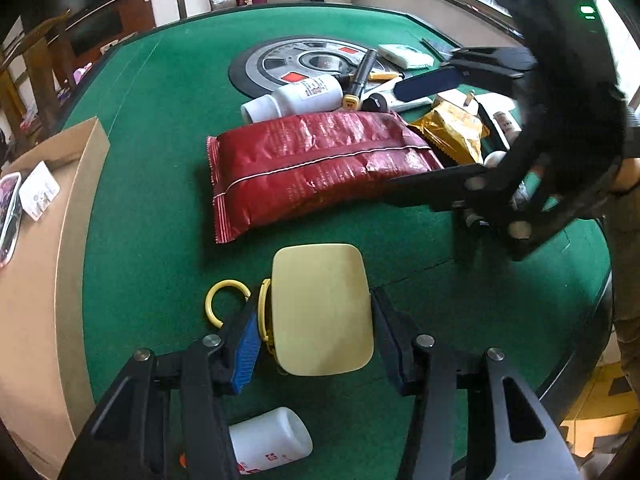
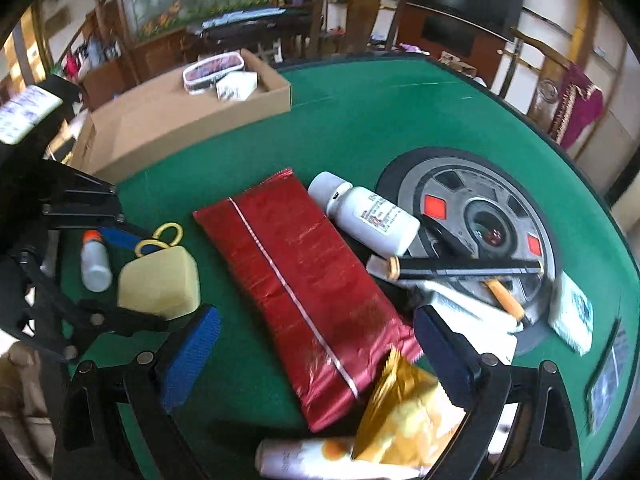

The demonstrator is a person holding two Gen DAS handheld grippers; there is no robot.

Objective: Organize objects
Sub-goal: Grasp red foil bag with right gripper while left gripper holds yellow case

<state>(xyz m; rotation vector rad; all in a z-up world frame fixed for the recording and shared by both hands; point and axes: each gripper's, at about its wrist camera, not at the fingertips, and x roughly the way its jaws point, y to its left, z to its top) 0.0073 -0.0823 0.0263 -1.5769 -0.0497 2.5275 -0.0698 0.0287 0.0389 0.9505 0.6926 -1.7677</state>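
A pale yellow case with a yellow ring loop lies on the green table, and my left gripper is shut on its two sides. The right wrist view shows the same case at the left, held in the left gripper. My right gripper stands wide open, tilted down over a long red foil packet and a crumpled gold packet, with nothing gripped. In the left wrist view the right gripper hovers at the right end of the red packet.
An open cardboard box holding a few flat items stands at the table's left edge. A small white bottle lies under my left gripper. A larger white bottle, a black pen, a tissue pack and a grey disc crowd the centre.
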